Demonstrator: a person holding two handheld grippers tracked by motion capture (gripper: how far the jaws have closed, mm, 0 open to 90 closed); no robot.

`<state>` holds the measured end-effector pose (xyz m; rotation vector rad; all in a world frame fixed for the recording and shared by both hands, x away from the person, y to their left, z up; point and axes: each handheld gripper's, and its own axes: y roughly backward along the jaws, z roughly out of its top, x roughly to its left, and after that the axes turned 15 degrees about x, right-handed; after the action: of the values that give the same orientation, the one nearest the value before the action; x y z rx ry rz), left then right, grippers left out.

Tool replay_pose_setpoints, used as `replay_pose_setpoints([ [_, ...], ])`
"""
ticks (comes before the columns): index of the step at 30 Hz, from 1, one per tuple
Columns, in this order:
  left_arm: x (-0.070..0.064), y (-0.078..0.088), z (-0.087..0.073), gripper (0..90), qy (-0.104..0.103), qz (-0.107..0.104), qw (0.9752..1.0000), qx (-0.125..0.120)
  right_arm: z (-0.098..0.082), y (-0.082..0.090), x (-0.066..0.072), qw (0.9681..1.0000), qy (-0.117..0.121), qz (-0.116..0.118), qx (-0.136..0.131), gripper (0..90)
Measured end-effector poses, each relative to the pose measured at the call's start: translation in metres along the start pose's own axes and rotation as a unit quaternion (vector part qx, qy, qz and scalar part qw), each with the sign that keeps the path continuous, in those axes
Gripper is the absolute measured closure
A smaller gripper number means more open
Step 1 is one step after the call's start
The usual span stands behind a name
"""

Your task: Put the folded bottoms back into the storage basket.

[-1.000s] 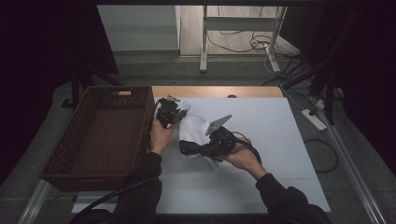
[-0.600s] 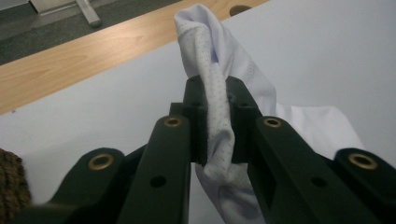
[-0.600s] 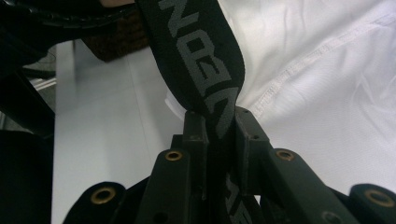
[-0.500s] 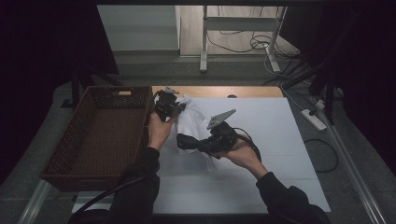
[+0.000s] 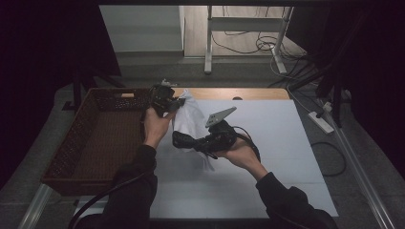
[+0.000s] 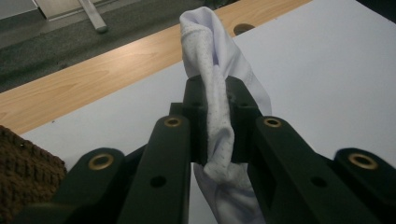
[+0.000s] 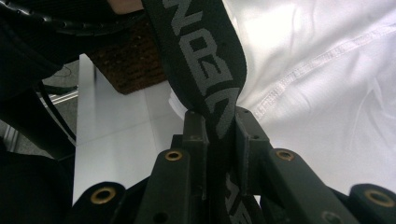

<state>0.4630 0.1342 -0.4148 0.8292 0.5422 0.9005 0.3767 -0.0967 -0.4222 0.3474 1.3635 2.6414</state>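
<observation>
While lifted: white garment [image 5: 190, 121], black waistband [image 7: 205, 60] | left gripper [image 6: 218, 116], right gripper [image 7: 219, 135] clamp it

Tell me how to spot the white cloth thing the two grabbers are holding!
Find the big white table, with a brown woven basket at its left edge. Just right of the basket, the left gripper and right gripper pinch a white garment hanging between them. It is the one soft, crumpled thing, with a black lettered waistband.
</observation>
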Motion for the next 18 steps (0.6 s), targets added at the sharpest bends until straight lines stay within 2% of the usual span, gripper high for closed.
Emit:
replay_pose_setpoints([
  [12, 0.012, 0.024, 0.002, 81.1, -0.002, -0.004, 1.0000, -0.007, 0.020, 0.000, 0.007, 0.9996, 0.009, 0.015, -0.020, 77.3],
  [18, 0.028, 0.039, -0.004, 81.1, 0.002, -0.012, 0.9998, -0.015, 0.032, -0.001, 0.011, 0.9993, 0.018, 0.021, -0.026, 77.3],
])
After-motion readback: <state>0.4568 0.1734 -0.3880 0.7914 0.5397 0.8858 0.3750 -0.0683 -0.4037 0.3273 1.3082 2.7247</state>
